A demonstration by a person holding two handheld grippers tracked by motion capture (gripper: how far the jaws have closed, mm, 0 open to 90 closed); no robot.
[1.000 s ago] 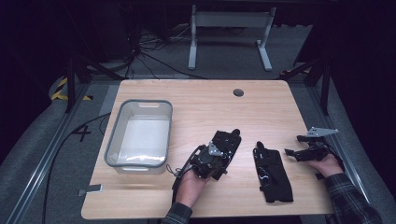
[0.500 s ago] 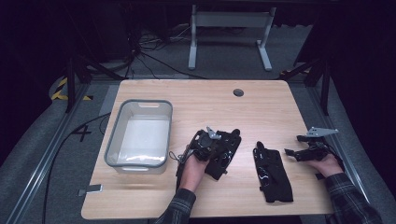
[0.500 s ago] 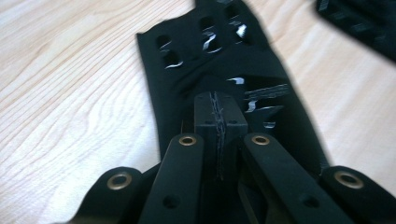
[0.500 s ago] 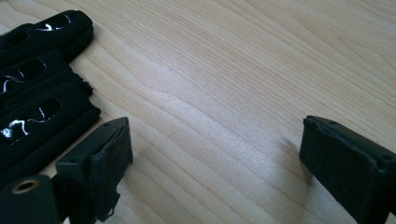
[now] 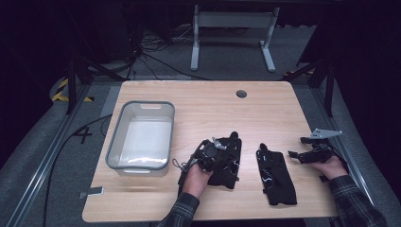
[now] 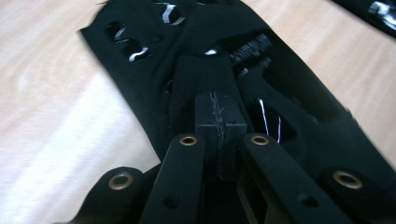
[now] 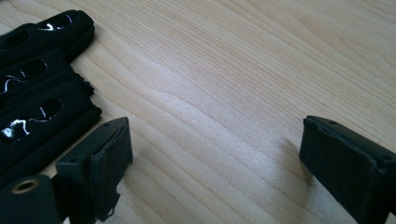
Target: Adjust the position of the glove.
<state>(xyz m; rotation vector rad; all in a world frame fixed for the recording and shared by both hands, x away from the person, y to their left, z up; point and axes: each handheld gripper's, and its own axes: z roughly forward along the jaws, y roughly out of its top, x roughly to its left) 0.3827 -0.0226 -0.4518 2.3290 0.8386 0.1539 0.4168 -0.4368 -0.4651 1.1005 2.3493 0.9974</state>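
Two black fabric wrist braces lie on the wooden table [image 5: 208,106]. My left gripper [image 5: 220,144] [image 6: 218,117] rests on the left brace [image 5: 228,166] [image 6: 299,98] at the table's middle front, its jaws shut with a fold of that brace's fabric pinched at the pads. The other brace [image 5: 277,178] [image 7: 39,105] lies flat to the right. Further right, near the table's right edge, my right gripper [image 5: 297,154] [image 7: 215,149] is held low over bare wood, open, with nothing between its pads [image 7: 109,154].
A clear plastic bin [image 5: 112,144] with a grey rim stands empty at the left of the table. A round cable hole [image 5: 241,93] sits near the far edge. Beyond the table are a metal stand and floor cables.
My left gripper has slid a little away from the person and onto the left brace, which has bunched under it. The right gripper and right brace have stayed put.
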